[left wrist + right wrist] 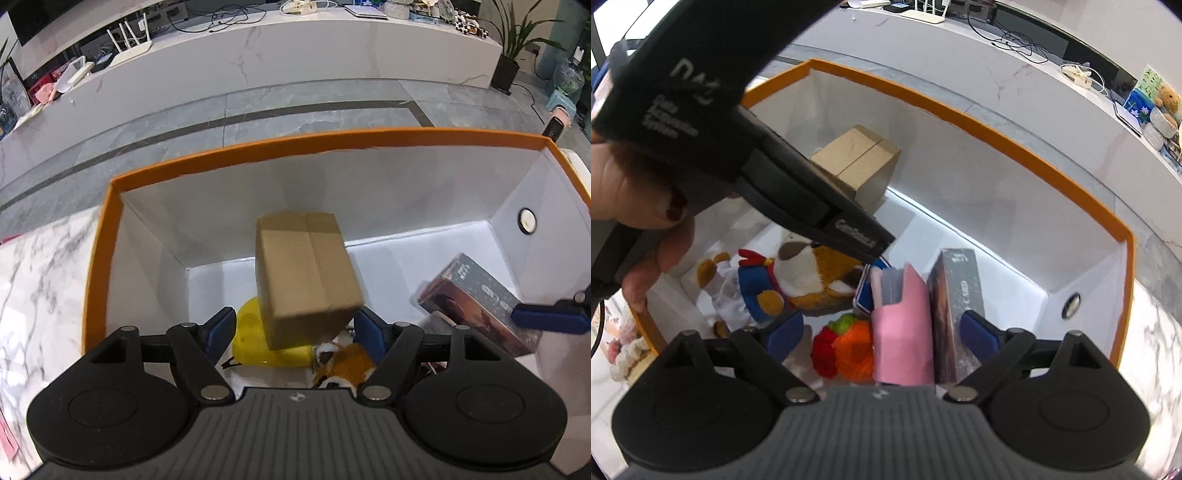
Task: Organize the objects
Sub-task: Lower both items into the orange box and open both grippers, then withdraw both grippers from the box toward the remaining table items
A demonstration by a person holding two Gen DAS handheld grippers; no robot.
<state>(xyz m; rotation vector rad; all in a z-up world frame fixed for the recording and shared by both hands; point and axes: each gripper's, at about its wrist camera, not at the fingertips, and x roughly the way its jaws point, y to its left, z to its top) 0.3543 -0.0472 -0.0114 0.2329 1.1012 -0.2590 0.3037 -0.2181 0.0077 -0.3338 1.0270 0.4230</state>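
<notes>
Where cardboard box (306,277) blurs, toys half-hidden

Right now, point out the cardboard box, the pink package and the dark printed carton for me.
cardboard box (306,273): left wrist view, taped front face.
pink package (903,332): right wrist view, broad pink side.
dark printed carton (955,295): right wrist view, long grey face.

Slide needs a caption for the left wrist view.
Open left gripper above an orange-rimmed box, a blurred cardboard box just beyond its fingers.
</notes>
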